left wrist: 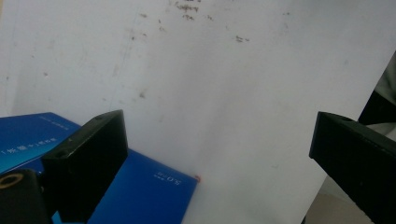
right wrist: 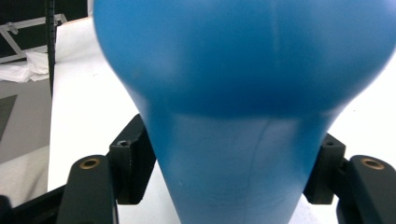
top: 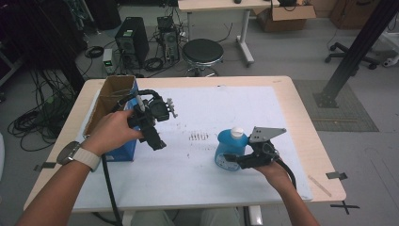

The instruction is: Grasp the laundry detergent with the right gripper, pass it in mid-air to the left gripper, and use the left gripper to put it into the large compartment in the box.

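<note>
right gripper (top: 235, 158) jaws clamp the blue plastic bottle (top: 229, 147) at 4 o'clock, left gripper (top: 159, 143) jaws wide open, empty; next likely lift toward the open blue cardboard box (top: 107, 104) at 9 o'clock.

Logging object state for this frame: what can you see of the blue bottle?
The blue bottle looks like smooth, opaque plastic, with a rounded body, a white cap and a pale label low on its side. It stands upright, seemingly on the white sheet right of the table's middle. The right hand-held gripper is shut on it; in the right gripper view its jaws press both sides of the narrower part.
</note>
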{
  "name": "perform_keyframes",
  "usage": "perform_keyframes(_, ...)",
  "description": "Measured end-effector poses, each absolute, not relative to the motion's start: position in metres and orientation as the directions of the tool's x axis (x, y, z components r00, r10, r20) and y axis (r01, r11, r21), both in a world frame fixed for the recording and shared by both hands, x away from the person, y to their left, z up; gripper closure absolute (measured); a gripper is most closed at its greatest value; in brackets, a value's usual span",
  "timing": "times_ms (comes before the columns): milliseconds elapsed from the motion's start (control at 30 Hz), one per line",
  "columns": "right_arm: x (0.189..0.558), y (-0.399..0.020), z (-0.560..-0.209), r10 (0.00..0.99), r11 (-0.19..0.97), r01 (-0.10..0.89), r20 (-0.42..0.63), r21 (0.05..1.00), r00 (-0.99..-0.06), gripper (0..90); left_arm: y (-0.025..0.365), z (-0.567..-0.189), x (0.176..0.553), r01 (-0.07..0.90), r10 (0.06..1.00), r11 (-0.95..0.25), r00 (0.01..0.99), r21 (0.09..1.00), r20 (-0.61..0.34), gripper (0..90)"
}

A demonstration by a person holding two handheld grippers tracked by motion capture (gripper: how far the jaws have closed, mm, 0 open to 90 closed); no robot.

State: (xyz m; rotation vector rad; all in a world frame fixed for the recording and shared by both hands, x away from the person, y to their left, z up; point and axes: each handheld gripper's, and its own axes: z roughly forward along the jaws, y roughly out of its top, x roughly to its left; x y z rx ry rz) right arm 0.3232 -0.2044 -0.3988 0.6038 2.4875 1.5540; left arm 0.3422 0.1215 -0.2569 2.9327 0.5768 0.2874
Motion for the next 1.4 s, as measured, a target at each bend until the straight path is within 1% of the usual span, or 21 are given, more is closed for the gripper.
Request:
perform_keyframes(100, 0.323, -0.204, -0.398, 0.408, 0.384, 0.248, 0.077, 0.889, -0.910, 36.4, 0.122, -0.257, 0.342, 0.360, 0.387, -0.916, 0.908, 0.174, 0.160, 5.1)
perform_keyframes(300, 0.323, -0.204, -0.398, 0.415, 0.382, 0.244, 0.071, 0.891, -0.907, 36.8, 0.122, -0.257, 0.342, 0.360, 0.387, -0.917, 0.908, 0.173, 0.161, 5.1)
perform_keyframes(467, 0.323, -0.203, -0.398, 0.411, 0.382, 0.234, 0.062, 0.894, -0.910, 40.3, 0.123, -0.257, 0.342, 0.362, 0.389, -0.916, 0.907, 0.172, 0.161, 5.1)
perform_keyframes(633, 0.323, -0.203, -0.398, 0.409, 0.382, 0.229, 0.059, 0.895, -0.911, 40.9, 0.123, -0.257, 0.343, 0.361, 0.387, -0.917, 0.908, 0.172, 0.161, 5.1)
perform_keyframes(933, 0.318, -0.201, -0.395, 0.415, 0.415, 0.190, 0.001, 0.890, -0.910, 44.2, 0.123, -0.257, 0.343, 0.361, 0.389, -0.916, 0.907, 0.176, 0.160, 5.1)
perform_keyframes(1133, 0.319, -0.203, -0.391, 0.409, 0.407, 0.209, 0.028, 0.889, -0.912, 44.4, 0.118, -0.255, 0.340, 0.346, 0.373, -0.922, 0.913, 0.173, 0.164, 5.1)
perform_keyframes(1300, 0.317, -0.203, -0.379, 0.370, 0.421, 0.191, 0.023, 0.887, -0.929, 44.4, 0.115, -0.252, 0.336, 0.334, 0.364, -0.924, 0.917, 0.189, 0.162, 5.1)
perform_keyframes(1400, 0.314, -0.202, -0.367, 0.321, 0.423, 0.170, 0.028, 0.890, -0.947, 44.4, 0.110, -0.249, 0.330, 0.312, 0.344, -0.931, 0.924, 0.188, 0.168, 5.1)
